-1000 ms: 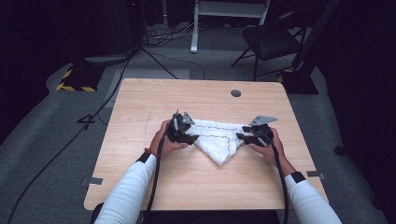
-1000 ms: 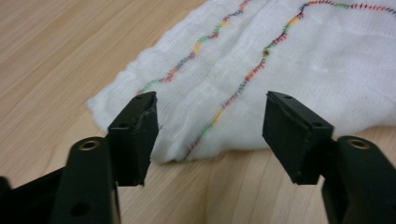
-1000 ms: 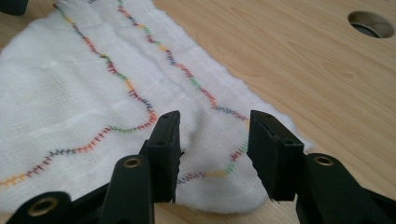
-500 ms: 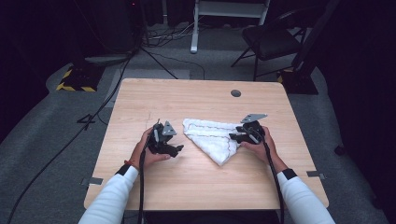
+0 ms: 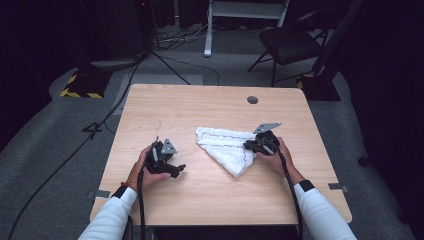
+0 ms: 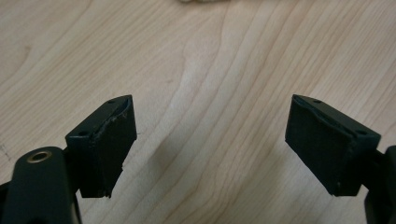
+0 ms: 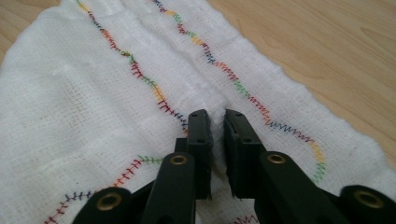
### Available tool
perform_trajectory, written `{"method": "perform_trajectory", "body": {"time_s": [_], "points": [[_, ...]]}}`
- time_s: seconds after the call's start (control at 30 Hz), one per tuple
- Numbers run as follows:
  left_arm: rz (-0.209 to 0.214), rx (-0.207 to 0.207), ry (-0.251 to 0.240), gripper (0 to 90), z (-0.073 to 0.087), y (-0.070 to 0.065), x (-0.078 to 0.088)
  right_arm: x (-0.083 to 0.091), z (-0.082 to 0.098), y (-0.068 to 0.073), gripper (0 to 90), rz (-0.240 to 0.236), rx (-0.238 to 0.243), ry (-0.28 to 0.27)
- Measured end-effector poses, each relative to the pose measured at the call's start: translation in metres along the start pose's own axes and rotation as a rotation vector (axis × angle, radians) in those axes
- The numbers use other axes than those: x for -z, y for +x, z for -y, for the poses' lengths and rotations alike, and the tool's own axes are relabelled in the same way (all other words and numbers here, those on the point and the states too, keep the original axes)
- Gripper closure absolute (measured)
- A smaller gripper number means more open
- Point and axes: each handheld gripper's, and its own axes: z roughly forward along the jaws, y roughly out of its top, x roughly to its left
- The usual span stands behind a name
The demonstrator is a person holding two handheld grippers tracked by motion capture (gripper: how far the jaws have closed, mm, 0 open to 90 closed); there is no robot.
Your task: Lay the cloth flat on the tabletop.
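A light wooden desk [image 5: 210, 200] carries a folded white woven cloth with coloured stitching [image 5: 225, 147] right of centre; the right gripper [image 7: 217, 122] has just pinched a fold to lift it, while the left gripper [image 6: 210, 140], jaws opening and empty, waits over bare wood

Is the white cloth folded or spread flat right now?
Folded: the white cloth lies as a layered triangle on the table, and the right gripper pinches a ridge of it.

White woven cloth [image 7: 107, 102] carries wavy stitched lines in red, orange, green and blue. Pale wooden table [image 5: 210, 200] shows light grain. Both grippers' jaws are matt black, with brass-coloured rivets on the right gripper [image 7: 215, 122].
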Motion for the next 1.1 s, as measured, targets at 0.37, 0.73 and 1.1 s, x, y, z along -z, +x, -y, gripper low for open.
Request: {"method": "perform_trajectory", "body": {"time_s": [0.37, 0.73, 1.1], "points": [[0.016, 0.047, 0.033, 16.9, 0.011, 0.007, 0.002, 0.015, -0.008, 0.009, 87.0, -0.014, 0.036, -0.071], [-0.009, 0.056, 0.010, 16.8, 0.015, 0.011, 0.007, 0.032, -0.019, 0.036, 87.1, -0.084, 0.102, -0.122], [-0.024, 0.021, 0.016, 17.0, 0.010, 0.007, 0.005, 0.034, -0.035, 0.095, 87.0, -0.159, 0.236, -0.122]]}}
